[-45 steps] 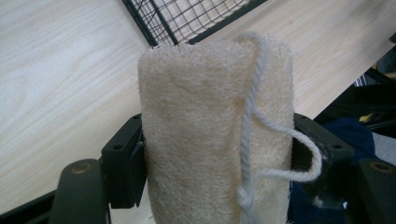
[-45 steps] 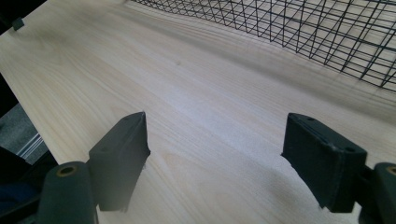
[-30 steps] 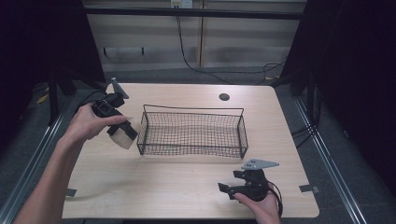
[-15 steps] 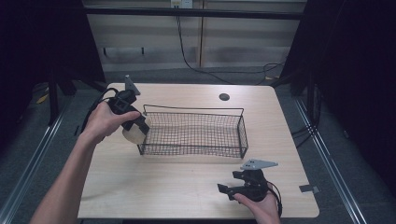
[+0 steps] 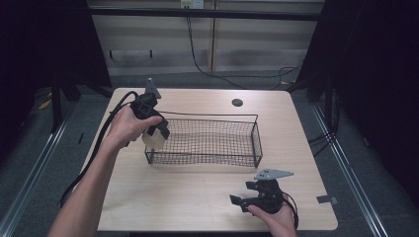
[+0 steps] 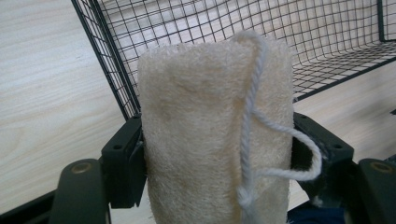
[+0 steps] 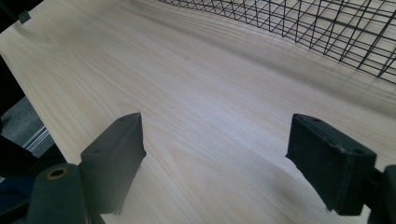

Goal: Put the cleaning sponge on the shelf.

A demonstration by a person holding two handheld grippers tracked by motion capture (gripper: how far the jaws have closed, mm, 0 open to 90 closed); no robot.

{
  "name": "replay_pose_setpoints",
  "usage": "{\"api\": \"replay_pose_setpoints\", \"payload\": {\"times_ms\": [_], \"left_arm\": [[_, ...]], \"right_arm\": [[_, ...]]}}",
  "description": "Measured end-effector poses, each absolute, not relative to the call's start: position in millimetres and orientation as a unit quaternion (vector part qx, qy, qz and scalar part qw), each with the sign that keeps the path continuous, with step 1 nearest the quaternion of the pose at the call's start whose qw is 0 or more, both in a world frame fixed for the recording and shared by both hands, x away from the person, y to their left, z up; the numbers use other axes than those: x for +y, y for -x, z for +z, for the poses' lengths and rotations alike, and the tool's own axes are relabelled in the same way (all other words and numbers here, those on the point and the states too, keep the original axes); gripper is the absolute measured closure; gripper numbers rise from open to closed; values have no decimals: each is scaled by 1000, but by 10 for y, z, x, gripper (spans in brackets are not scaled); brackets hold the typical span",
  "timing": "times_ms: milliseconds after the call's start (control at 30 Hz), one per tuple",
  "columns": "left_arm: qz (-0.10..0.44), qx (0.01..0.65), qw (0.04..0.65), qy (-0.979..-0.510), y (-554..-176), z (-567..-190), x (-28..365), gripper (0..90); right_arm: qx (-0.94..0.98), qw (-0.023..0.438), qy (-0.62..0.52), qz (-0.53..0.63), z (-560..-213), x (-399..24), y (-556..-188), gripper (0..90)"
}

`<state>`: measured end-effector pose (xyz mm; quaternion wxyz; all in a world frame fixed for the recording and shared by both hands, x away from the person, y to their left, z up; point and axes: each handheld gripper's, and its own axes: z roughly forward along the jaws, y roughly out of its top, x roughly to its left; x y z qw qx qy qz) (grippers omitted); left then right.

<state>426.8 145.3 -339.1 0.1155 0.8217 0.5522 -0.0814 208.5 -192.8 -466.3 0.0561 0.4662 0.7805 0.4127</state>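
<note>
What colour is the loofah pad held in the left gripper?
Pale cream, with a white cord loop; the loofah pad shows best in the left gripper view.

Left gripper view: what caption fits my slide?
Left gripper clamps a cream loofah sponge beside the wire basket.

**Materials and finishes on the table**

The loofah pad is cream, fibrous and rough, with a twisted white cotton cord looped down its face. The basket is thin black wire mesh, slightly glossy. The table is pale wood-grain laminate, smooth with a soft sheen. The left gripper and right gripper are matt black plastic.
</note>
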Motion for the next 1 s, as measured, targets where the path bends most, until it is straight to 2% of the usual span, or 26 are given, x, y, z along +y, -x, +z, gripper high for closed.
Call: {"api": "replay_pose_setpoints", "payload": {"times_ms": [1000], "left_arm": [[-46,589,64,-804,-4392,-3786,1173,289]], "right_arm": [[785,51,-461,411,-4678,-1917,-2087,177]]}}
